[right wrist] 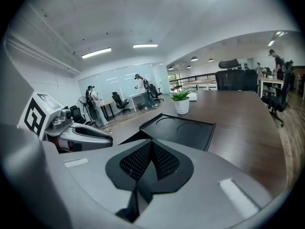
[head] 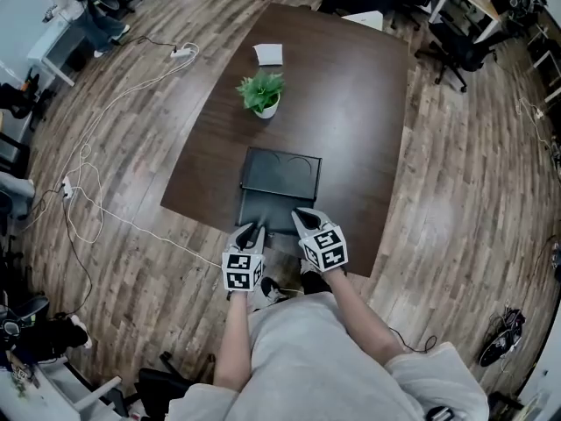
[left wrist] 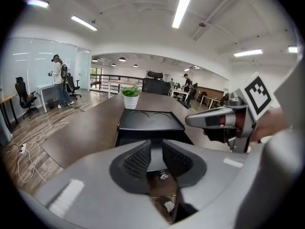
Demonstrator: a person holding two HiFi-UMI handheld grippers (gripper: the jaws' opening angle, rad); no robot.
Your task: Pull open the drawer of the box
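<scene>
We look down on a long dark brown wooden table (head: 351, 103) standing on a plank floor. A flat black rectangular box (head: 280, 172) with two round recesses in its lid sits on the table's near half. At the box's 6 o'clock side, towards the person, a dark grey drawer (head: 267, 213) shows. We cannot tell how far out it stands. The left gripper (head: 254, 228) meets the drawer's near edge at about 7 o'clock from the box's middle. In the left gripper view its ribbed black pads (left wrist: 139, 159) stand a little apart, pressed on a flat grey strip of the drawer (left wrist: 156, 156) that fills the gap between them. The right gripper (head: 301, 215) lies just beside it, at 5 o'clock from the box's middle. In the right gripper view its pads (right wrist: 138, 160) meet at the tips and hold nothing, with the box (right wrist: 178, 128) lying past them. Each gripper view also shows the other tool at its edge. At the box's 12 o'clock, near it, stands a small leafy green plant in a white pot (head: 261, 95). Farther along the same line lies a white folded paper (head: 269, 53). A white cable (head: 88, 174) loops over the floor at the table's 9 o'clock.
</scene>
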